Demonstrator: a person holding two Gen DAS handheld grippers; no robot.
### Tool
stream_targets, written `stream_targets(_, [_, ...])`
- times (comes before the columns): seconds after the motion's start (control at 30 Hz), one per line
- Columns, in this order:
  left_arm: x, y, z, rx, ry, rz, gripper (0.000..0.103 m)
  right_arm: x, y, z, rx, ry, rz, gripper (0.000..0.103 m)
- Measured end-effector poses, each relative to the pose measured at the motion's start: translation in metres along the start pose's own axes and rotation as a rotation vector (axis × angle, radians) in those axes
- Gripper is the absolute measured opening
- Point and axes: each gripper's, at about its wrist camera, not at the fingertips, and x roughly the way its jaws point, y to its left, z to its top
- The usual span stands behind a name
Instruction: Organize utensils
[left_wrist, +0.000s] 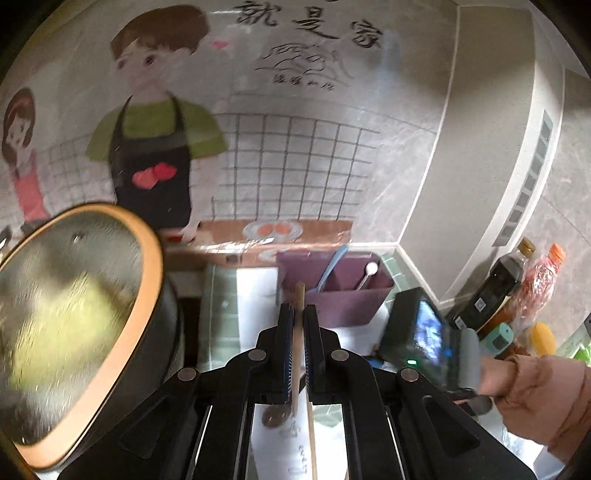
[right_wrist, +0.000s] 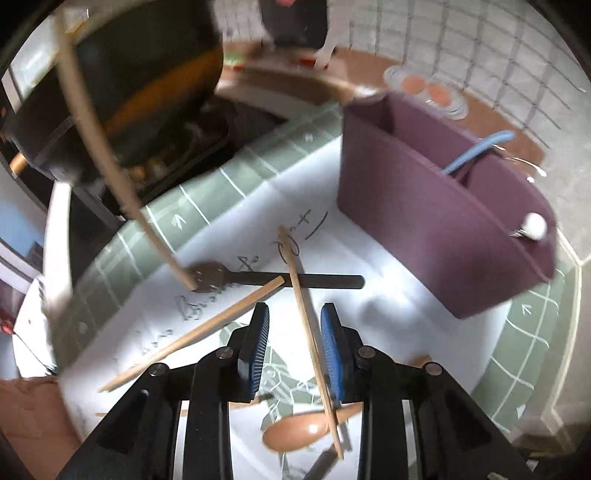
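My left gripper (left_wrist: 299, 314) is shut on a wooden chopstick (left_wrist: 298, 332), held upright above the counter in front of the purple utensil holder (left_wrist: 332, 295). That chopstick also shows at the left of the right wrist view (right_wrist: 96, 140). My right gripper (right_wrist: 295, 314) is open, its jaws either side of a second chopstick (right_wrist: 306, 325) lying on white paper (right_wrist: 388, 295). A third chopstick (right_wrist: 207, 328), a black fork (right_wrist: 266, 278) and a brown spoon (right_wrist: 299, 432) lie there too. The purple holder (right_wrist: 424, 229) contains a blue utensil (right_wrist: 476, 151) and a white-tipped one (right_wrist: 532, 225).
A pan with a glass lid (left_wrist: 74, 314) stands at the left beside the stove (right_wrist: 177, 147). Bottles (left_wrist: 506, 284) stand at the right by the wall. The other hand and its gripper body (left_wrist: 428, 336) are at the right. Green tiled counter (right_wrist: 207, 192) surrounds the paper.
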Motion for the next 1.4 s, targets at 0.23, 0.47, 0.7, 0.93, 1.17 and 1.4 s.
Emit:
stream_targets(0.23, [-0.014,0.013,-0.017,-0.030,0.012,0.037,0.006,0.041,-0.004,0.002,0.027,0.082,-0.019,0.027])
stream_targets(0.47, [-0.016,0.014,-0.025,-0.036,0.034,0.032,0.006,0.043,-0.001,0.000,0.056,0.069,-0.071,0.010])
stream_targets(0.7, [-0.010,0.001,-0.033,0.005,0.063,-0.005,0.006,0.013,0.006,-0.023,0.107,0.011,-0.141,0.004])
stream_targets(0.93, [-0.003,-0.014,-0.035,0.047,0.062,-0.050,0.006,-0.058,0.001,-0.043,0.207,-0.125,-0.165,0.004])
stream_targets(1.17, [0.005,-0.027,-0.030,0.070,0.048,-0.097,0.006,-0.127,0.002,-0.046,0.269,-0.262,-0.198,0.004])
stream_targets(1.4, [0.004,-0.044,-0.009,0.099,0.007,-0.138,0.005,-0.181,0.001,-0.033,0.292,-0.396,-0.247,0.004])
